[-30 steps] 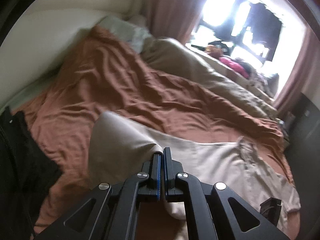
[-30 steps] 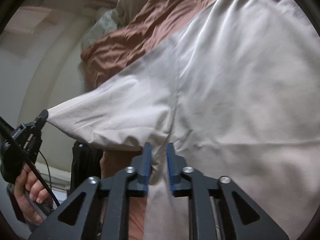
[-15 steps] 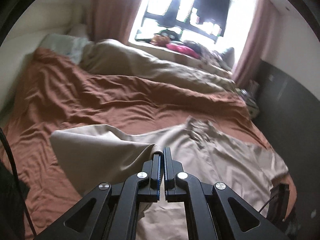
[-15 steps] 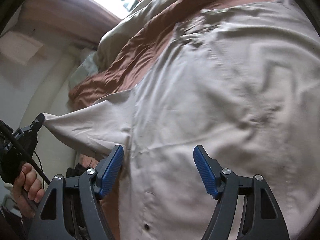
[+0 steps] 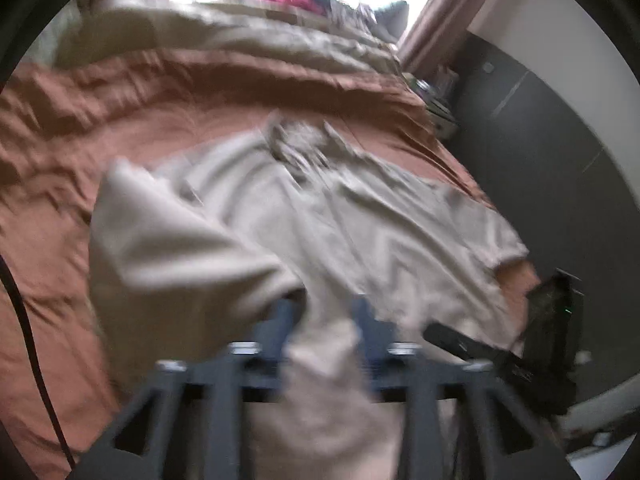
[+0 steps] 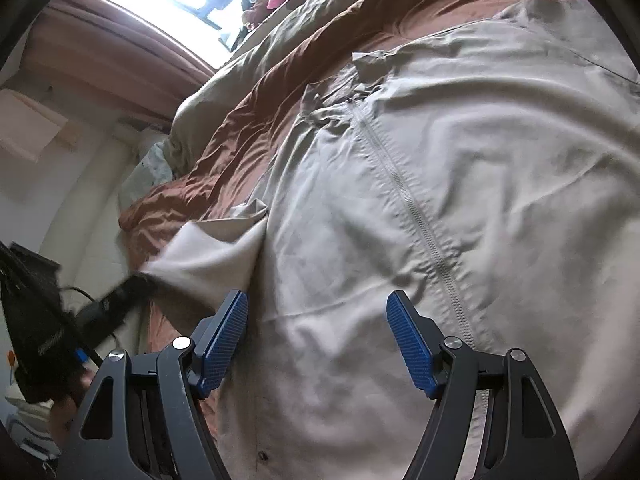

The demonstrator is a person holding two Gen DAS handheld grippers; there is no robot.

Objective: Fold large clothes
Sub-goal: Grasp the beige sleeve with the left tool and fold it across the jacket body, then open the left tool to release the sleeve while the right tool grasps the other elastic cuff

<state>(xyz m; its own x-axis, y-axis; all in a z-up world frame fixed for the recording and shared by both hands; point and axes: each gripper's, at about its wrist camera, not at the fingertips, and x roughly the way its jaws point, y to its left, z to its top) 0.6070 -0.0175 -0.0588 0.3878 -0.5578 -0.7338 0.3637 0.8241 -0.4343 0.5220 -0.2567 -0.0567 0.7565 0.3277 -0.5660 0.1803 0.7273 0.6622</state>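
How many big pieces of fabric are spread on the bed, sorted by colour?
Beige zip jacket: 1
Rust-brown bedcover: 1
Olive-tan quilt: 1
Total: 3

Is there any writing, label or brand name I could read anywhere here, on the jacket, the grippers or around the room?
None can be read.
Beige jacket: no label or print shows.
Other gripper's black body: faint marks, too blurred to read.
Grippers: no brand visible.
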